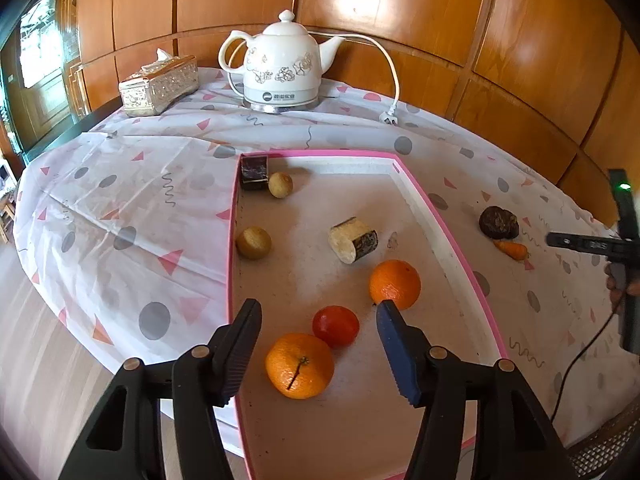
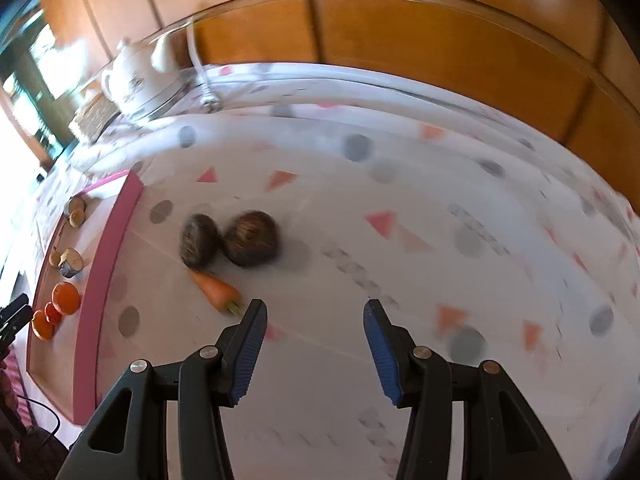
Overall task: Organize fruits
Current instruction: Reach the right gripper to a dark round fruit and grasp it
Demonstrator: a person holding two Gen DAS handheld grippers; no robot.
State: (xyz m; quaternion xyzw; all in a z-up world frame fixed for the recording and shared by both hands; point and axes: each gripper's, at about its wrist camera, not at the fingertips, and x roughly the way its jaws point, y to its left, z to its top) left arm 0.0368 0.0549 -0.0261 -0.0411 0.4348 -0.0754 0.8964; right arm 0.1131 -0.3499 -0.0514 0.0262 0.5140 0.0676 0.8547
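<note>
A pink-rimmed tray (image 1: pixel 440 216) lies on the patterned tablecloth. In it are two oranges (image 1: pixel 299 365) (image 1: pixel 395 284), a red tomato (image 1: pixel 335 326), a cut pale cylinder (image 1: pixel 353 239), two small tan round fruits (image 1: pixel 253 243) and a dark block (image 1: pixel 254 172). My left gripper (image 1: pixel 319 306) hovers open over the tray's near end, with the tomato and the near orange below its gap and neither pad touching them. Outside the tray lie two dark brown lumps (image 2: pixel 198 240) (image 2: pixel 251 239) and a small carrot (image 2: pixel 216 290). My right gripper (image 2: pixel 315 304) is open and empty over the cloth, the carrot just left of its left finger.
A white electric kettle (image 1: pixel 282 66) with its cord and plug (image 1: pixel 389 119) stands at the table's back, beside a gold tissue box (image 1: pixel 158 84). Wooden wall panels rise behind. The table edge drops to the floor on the left. A black cable (image 1: pixel 576 364) hangs at the right.
</note>
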